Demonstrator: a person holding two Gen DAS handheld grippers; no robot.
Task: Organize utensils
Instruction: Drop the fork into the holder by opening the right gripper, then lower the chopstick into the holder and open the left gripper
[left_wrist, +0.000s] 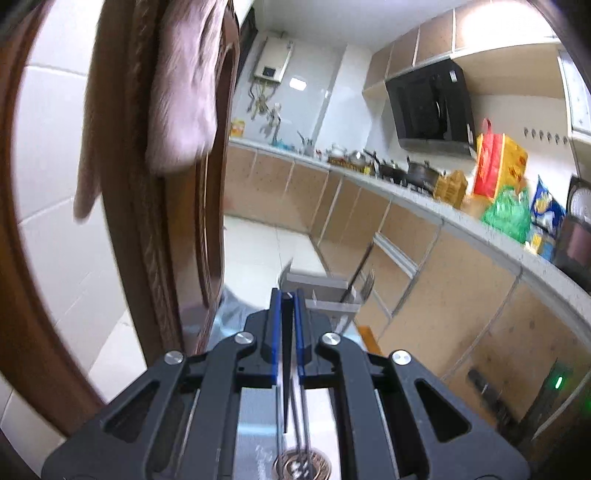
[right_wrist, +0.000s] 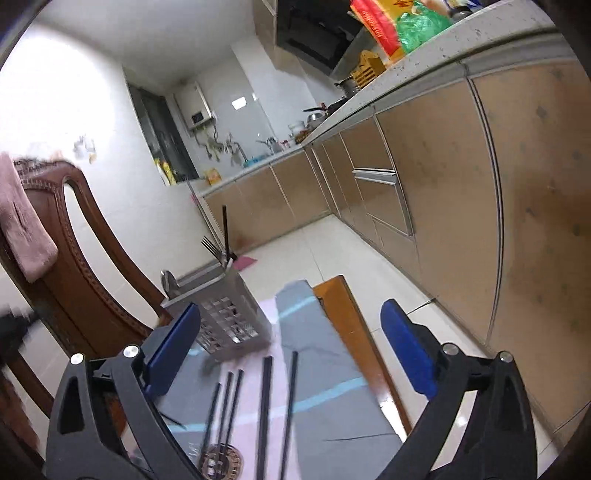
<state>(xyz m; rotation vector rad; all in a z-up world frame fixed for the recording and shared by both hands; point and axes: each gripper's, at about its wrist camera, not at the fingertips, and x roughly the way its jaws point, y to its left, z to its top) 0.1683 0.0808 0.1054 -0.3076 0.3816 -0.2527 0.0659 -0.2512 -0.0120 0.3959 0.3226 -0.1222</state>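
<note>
Left claw (left_wrist: 287, 295) pinched on a thin black chopstick (left_wrist: 285, 369); right claw (right_wrist: 291, 354) wide open, empty; risk: stick pivots, misses the perforated grey metal utensil basket (right_wrist: 225, 314); tips it.

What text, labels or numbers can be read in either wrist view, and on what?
None is legible.
Red and yellow bag on the counter: printed marks, too blurred to read.
Blue snack packet: print blurred.
White wall-mounted water heater: dark display panel, nothing readable.
Round patterned metal disc on the table: pattern only, no clear characters.
</note>
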